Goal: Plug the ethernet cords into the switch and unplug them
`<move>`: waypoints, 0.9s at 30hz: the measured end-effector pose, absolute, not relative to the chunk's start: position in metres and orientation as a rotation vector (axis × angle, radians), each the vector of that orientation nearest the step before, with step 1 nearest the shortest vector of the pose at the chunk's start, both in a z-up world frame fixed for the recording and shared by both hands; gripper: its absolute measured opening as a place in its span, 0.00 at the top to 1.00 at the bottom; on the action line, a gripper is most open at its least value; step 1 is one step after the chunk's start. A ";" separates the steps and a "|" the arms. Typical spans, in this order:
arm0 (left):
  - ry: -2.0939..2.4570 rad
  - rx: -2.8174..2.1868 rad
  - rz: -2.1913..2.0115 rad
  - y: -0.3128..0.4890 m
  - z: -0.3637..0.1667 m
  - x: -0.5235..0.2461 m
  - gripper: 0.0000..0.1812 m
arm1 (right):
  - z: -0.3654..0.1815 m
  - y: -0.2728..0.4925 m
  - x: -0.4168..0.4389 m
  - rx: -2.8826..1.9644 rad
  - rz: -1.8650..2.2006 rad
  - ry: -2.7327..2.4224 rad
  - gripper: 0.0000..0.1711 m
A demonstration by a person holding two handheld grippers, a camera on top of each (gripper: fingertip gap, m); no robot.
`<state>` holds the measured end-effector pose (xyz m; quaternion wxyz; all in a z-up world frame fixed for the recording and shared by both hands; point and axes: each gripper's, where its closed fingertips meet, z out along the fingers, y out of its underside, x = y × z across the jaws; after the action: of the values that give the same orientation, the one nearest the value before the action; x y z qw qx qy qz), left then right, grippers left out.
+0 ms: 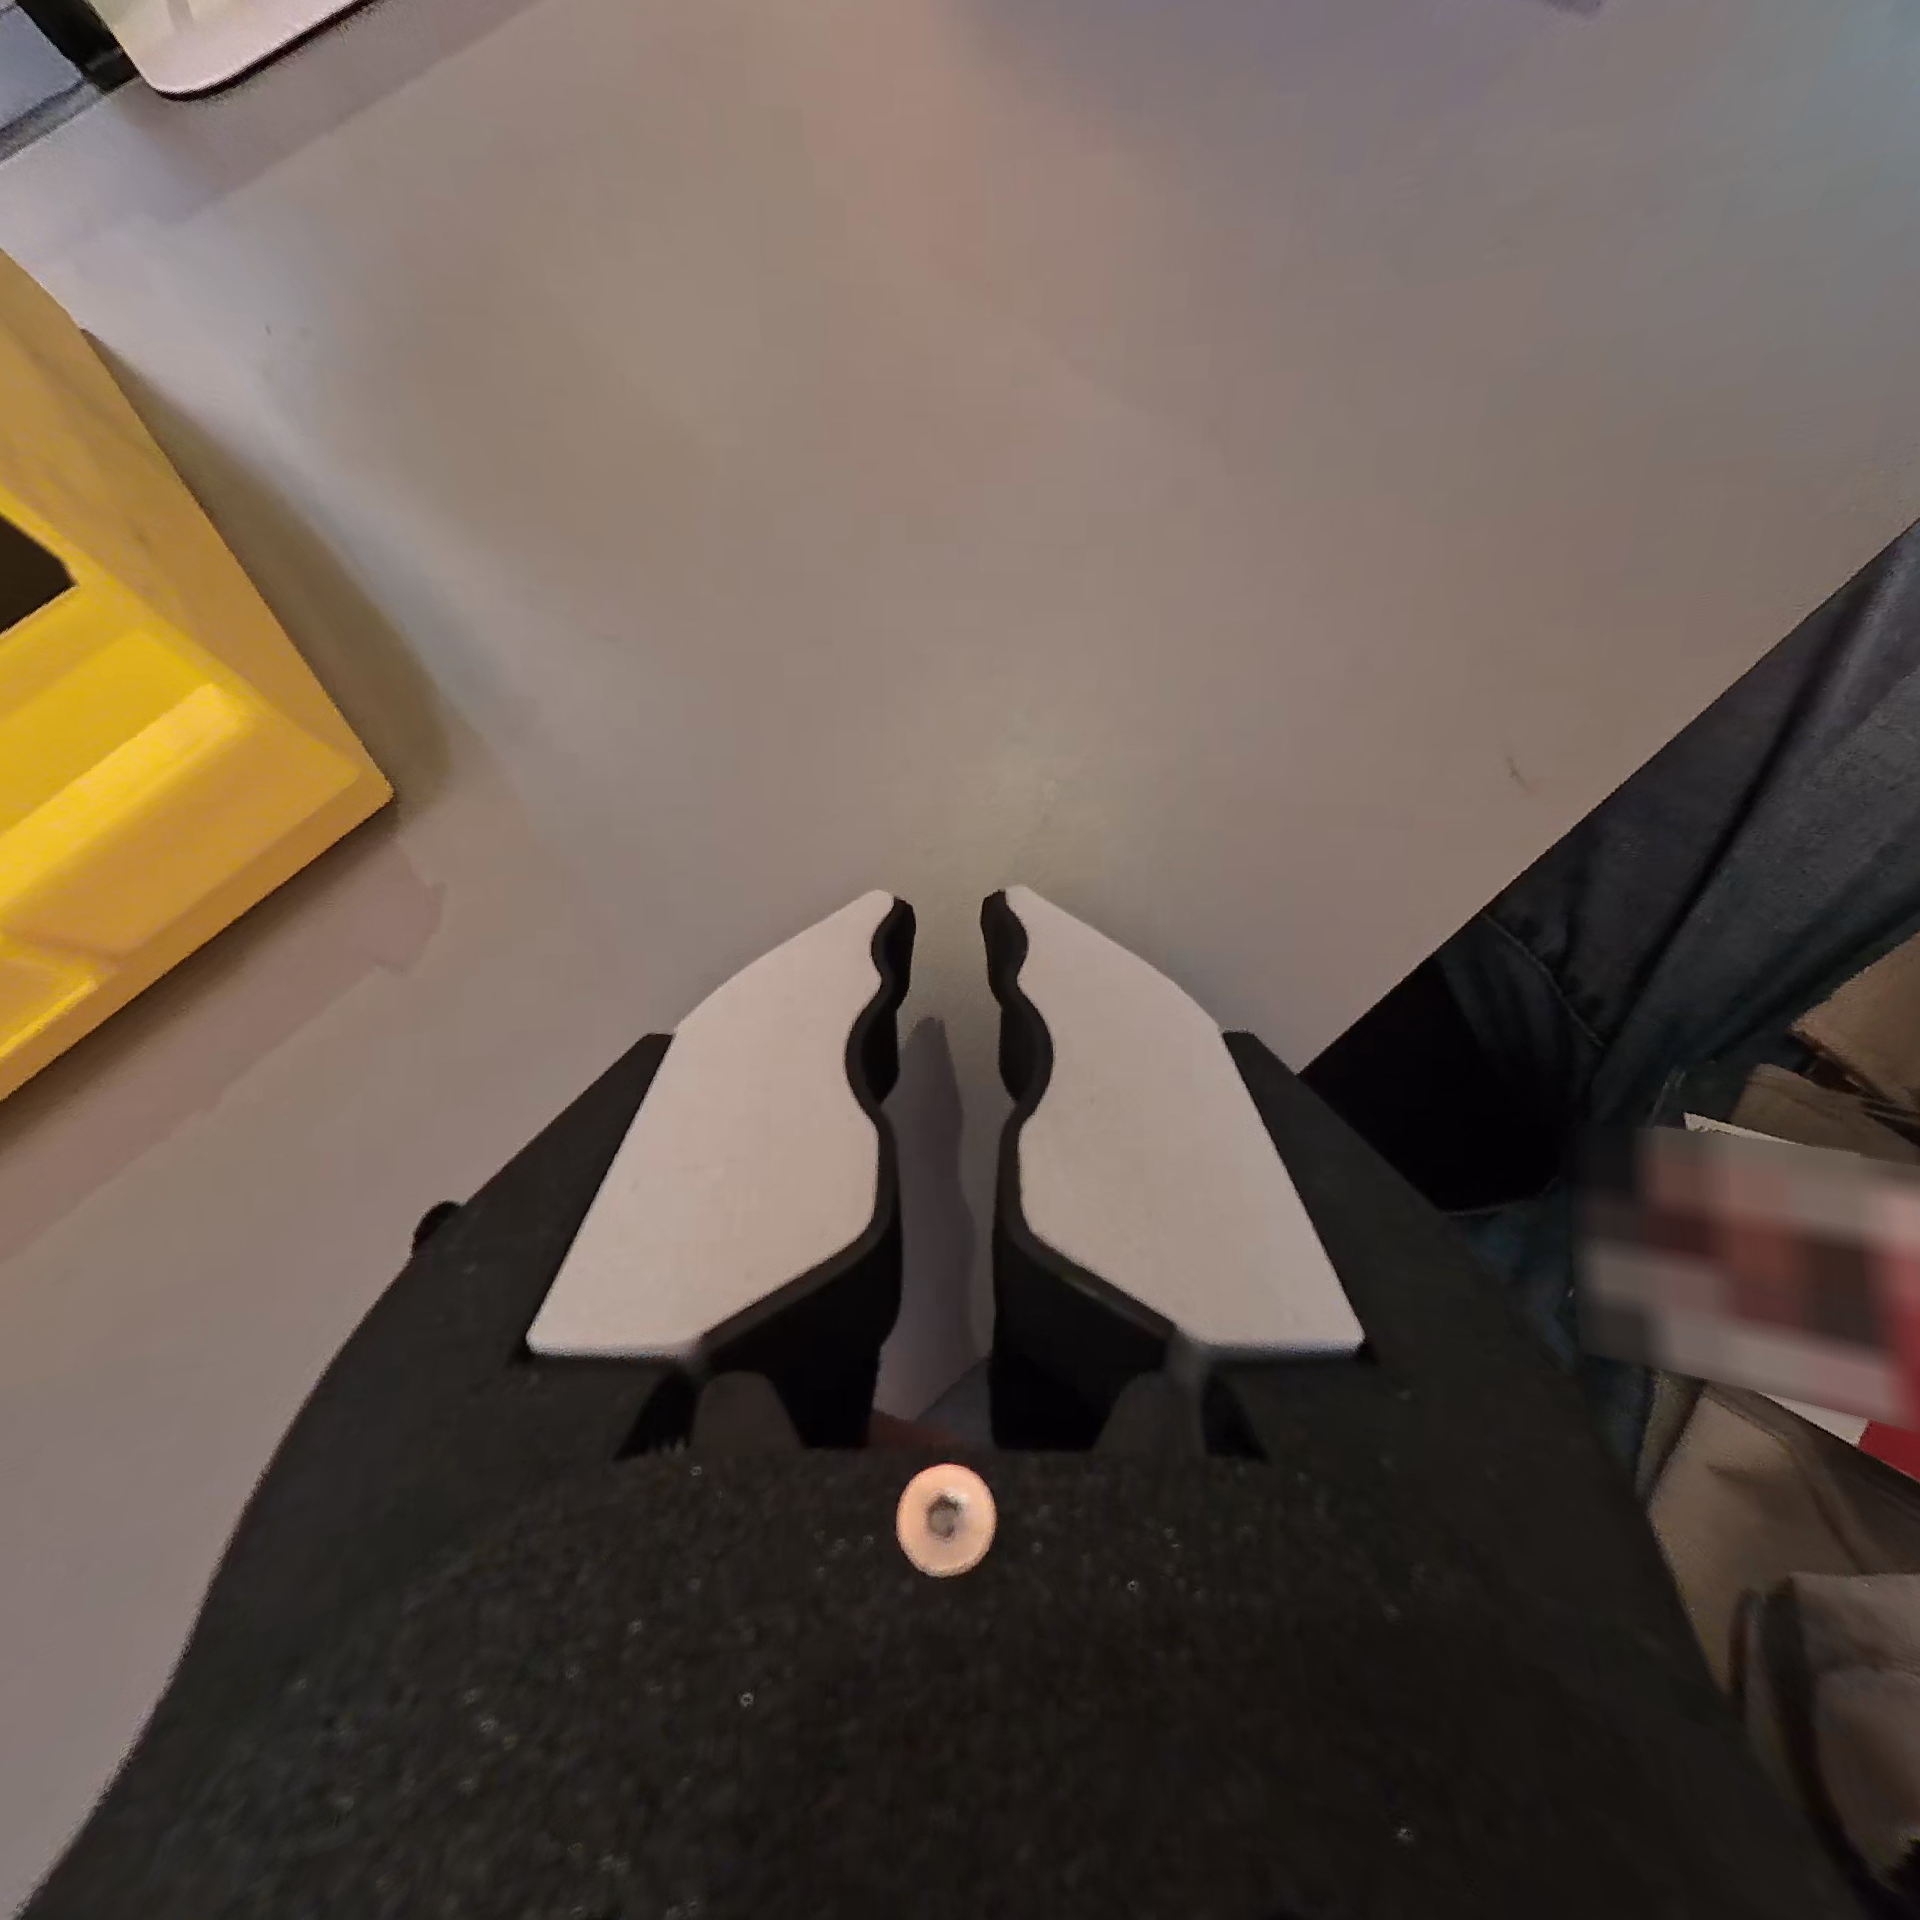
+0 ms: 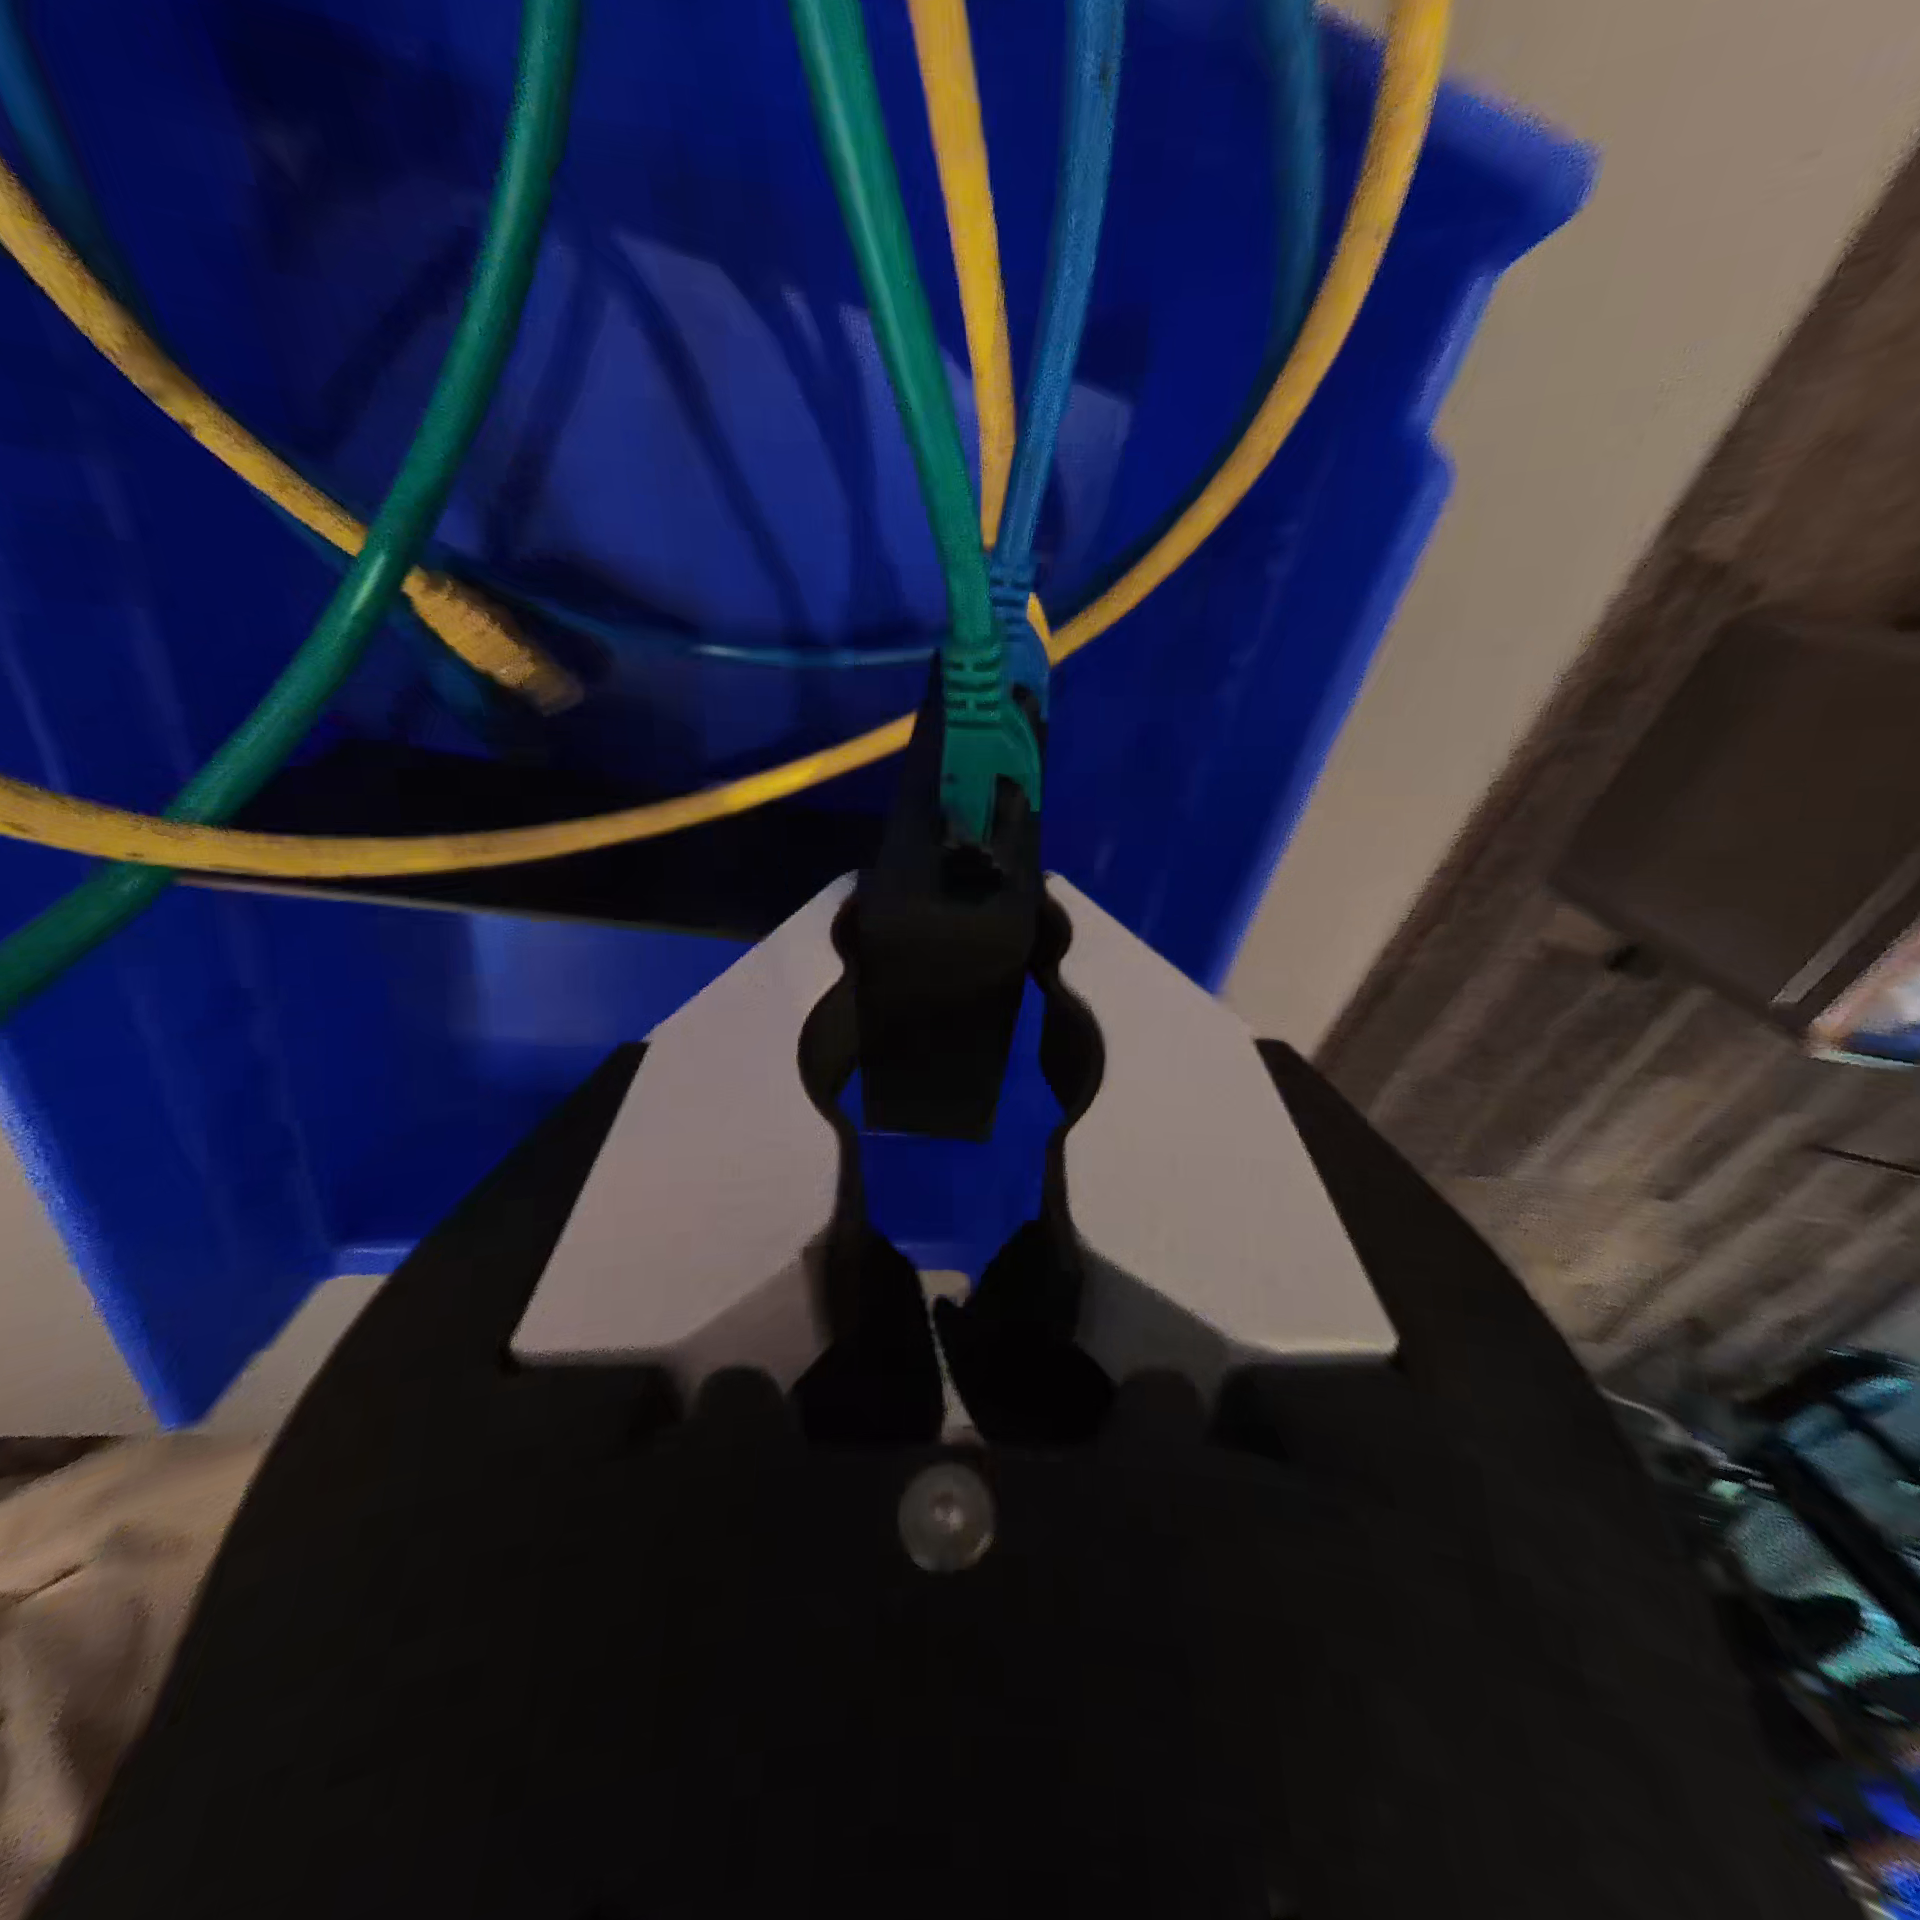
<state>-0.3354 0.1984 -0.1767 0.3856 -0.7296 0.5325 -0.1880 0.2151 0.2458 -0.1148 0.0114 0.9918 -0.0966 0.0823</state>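
Right wrist view, right claw [image 2: 940, 997] clamped on black switch [image 2: 935, 1008], left claw [image 1: 948, 925] slightly apart, empty.

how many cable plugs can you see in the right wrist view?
3. Green plug and blue plug sit side by side in the black switch held by the right gripper. Yellow plug hangs loose at left, over the blue bin. Others may be hidden.

1. Left wrist view: looks steeply down, close over the grey tabletop [image 1: 935, 468], yellow bin [image 1: 156, 675] at left.
2. Right wrist view: faces the blue bin [image 2: 312, 1039], close.
3. No shared region visible.
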 end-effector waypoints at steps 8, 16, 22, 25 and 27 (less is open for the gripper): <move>1.359 -1.853 -0.474 0.200 -0.176 -0.337 0.92 | -0.153 0.256 0.223 3.137 0.233 -0.457 0.83; 1.343 -1.862 -0.468 0.203 -0.177 -0.336 0.91 | -0.146 0.265 0.218 3.365 0.049 -0.525 0.71; 1.226 -1.892 -0.534 0.212 -0.169 -0.338 0.86 | -0.071 0.262 0.233 3.701 -0.023 -0.696 0.66; 1.069 -1.861 -0.569 0.231 -0.150 -0.346 0.83 | -0.019 0.239 0.226 3.944 0.228 -0.675 0.67; 0.955 -1.834 -0.580 0.248 -0.137 -0.357 0.79 | 0.000 0.214 0.202 4.068 0.426 -0.582 0.66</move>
<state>-0.3569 0.2480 -0.1373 0.4767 -0.7507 0.3909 -0.2374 0.2020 0.2141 -0.0005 -0.4751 0.8664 -0.1240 0.0908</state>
